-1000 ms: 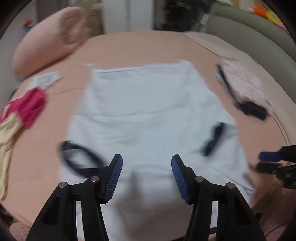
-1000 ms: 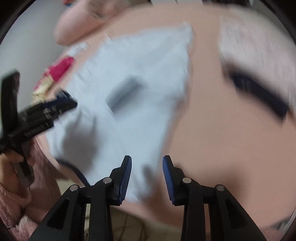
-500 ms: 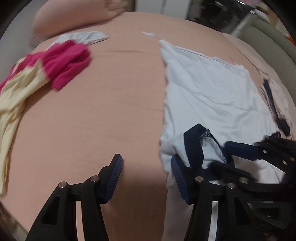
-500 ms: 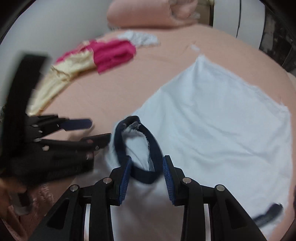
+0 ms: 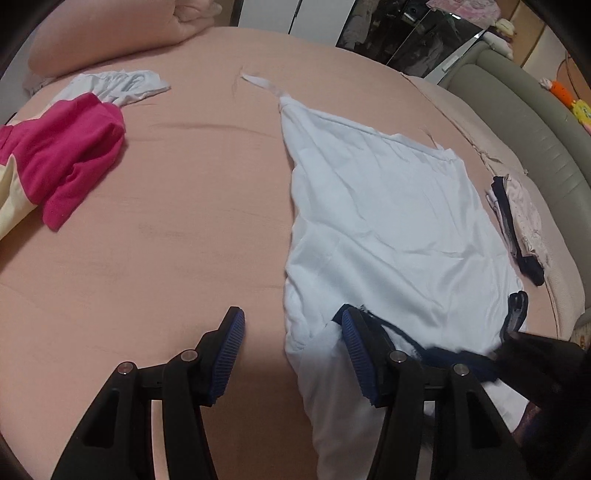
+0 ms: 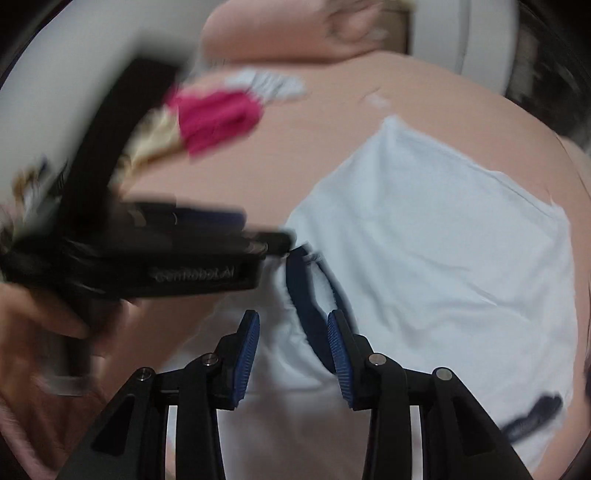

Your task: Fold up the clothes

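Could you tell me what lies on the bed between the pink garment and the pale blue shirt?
Nothing: in the left wrist view, only bare peach bedsheet separates the pink garment from the pale blue shirt.

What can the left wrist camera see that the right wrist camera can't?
Only the left wrist view shows the grey sofa back, the small folded pink and navy garment near the bed's edge and the toys beyond.

Only the right wrist view shows the person's hand holding the left gripper, though it is blurred.

Both show the white shirt with navy trim, the magenta garment, the pink pillow and the pink bed sheet.
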The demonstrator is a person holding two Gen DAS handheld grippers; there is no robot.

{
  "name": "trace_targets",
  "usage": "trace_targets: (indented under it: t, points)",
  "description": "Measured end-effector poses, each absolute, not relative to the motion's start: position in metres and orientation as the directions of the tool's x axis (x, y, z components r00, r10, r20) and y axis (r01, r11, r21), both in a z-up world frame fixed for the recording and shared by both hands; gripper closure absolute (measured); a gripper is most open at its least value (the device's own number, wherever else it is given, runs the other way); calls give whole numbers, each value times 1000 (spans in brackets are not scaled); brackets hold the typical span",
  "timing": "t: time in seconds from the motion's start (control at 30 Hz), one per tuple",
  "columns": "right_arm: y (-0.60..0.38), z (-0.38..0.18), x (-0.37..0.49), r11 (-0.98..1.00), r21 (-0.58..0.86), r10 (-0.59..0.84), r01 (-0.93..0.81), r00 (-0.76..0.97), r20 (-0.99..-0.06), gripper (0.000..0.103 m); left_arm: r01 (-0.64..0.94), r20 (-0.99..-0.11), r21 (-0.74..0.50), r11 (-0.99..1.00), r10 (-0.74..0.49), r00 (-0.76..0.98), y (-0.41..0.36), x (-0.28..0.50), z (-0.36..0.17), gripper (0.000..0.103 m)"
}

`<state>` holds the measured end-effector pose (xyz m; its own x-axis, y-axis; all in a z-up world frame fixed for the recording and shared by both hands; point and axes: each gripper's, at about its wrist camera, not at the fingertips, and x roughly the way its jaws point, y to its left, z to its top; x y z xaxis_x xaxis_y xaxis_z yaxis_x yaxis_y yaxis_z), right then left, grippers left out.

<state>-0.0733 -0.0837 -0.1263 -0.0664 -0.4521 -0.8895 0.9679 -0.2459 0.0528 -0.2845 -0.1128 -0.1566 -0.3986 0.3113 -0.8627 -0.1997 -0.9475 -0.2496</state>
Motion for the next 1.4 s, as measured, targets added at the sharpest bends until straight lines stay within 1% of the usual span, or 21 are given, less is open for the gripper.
trace_targets:
  t: [0.03, 0.07, 0.1, 0.17, 0.27, 0.37, 0.4, 0.57, 0.6, 0.63, 0.7, 0.8, 0.9, 0.93, 1.03, 1.13, 1.2, 1.27, 1.3, 1.33, 1.4]
  points:
    - [-89, -139, -79, -264, 6, -406, 965, -105, -908, 65, -201, -867, -248, -948, 310, -391, -115, -284, -158, 51]
    - [-85, -143, -93, -288, 28, -391, 957, -91, -916, 65, -209, -868, -258, -943, 321, -377, -118, -280, -159, 51]
    - [-75, -138, -111, -337, 76, -399, 938, -69, -914, 65, -224, -865, -270, -937, 338, -371, -120, -275, -159, 51]
    - [-50, -121, -130, -408, 35, -393, 913, -141, -909, 65, -280, -854, -245, -928, 343, -391, -117, -260, -156, 51]
    - [-30, -99, -134, -420, 52, -477, 906, -171, -862, 62, -363, -847, -187, -913, 337, -411, -107, -240, -155, 51]
    - [-34, -113, -123, -361, 111, -492, 926, -88, -866, 62, -442, -858, -105, -891, 306, -413, -89, -225, -158, 50]
    - [-36, -129, -117, -354, 92, -442, 931, -79, -894, 62, -445, -862, -113, -888, 311, -402, -88, -226, -153, 50]
    - [1, -132, -128, -419, 172, -423, 892, -23, -906, 62, -457, -879, -155, -876, 334, -342, -85, -231, -129, 50]
    - [9, -131, -130, -431, 189, -423, 882, -12, -906, 62, -460, -882, -163, -873, 338, -329, -84, -232, -124, 50]
    - [25, -116, -137, -431, 222, -471, 875, -8, -882, 62, -464, -886, -165, -870, 337, -318, -82, -233, -119, 50]
    - [41, -95, -154, -470, 145, -472, 871, -109, -875, 62, -509, -920, -66, -858, 250, -302, -63, -237, -110, 50]
    - [66, -84, -182, -569, 23, -414, 822, -262, -872, 62, -523, -930, -30, -852, 216, -299, -64, -222, -113, 50]
    - [98, -107, -215, -658, 31, -357, 753, -275, -893, 62, -537, -938, 6, -844, 182, -296, -64, -208, -116, 50]
    - [106, -122, -219, -664, 16, -316, 747, -261, -912, 62, -542, -940, 18, -841, 171, -296, -64, -203, -116, 49]
    - [127, -160, -210, -612, -46, -182, 789, -197, -963, 62, -555, -946, 53, -830, 136, -294, -65, -188, -119, 49]
    - [166, -157, -200, -538, -11, -246, 843, -170, -954, 62, -569, -951, 88, -818, 102, -293, -65, -173, -122, 50]
    - [175, -149, -204, -575, 51, -306, 816, -157, -939, 62, -577, -952, 108, -810, 83, -296, -64, -164, -123, 50]
    - [165, -144, -203, -568, 135, -399, 812, -128, -908, 62, -569, -932, 65, -820, 154, -328, -40, -159, -120, 50]
    - [161, -143, -203, -562, 174, -440, 809, -114, -890, 62, -579, -939, 32, -815, 174, -296, -28, -155, -127, 50]
    - [162, -146, -200, -560, 171, -430, 810, -108, -896, 62, -588, -946, 5, -809, 187, -266, -18, -150, -135, 50]
    - [164, -152, -195, -557, 166, -409, 814, -94, -908, 61, -603, -963, 63, -795, 110, -246, -10, -136, -155, 49]
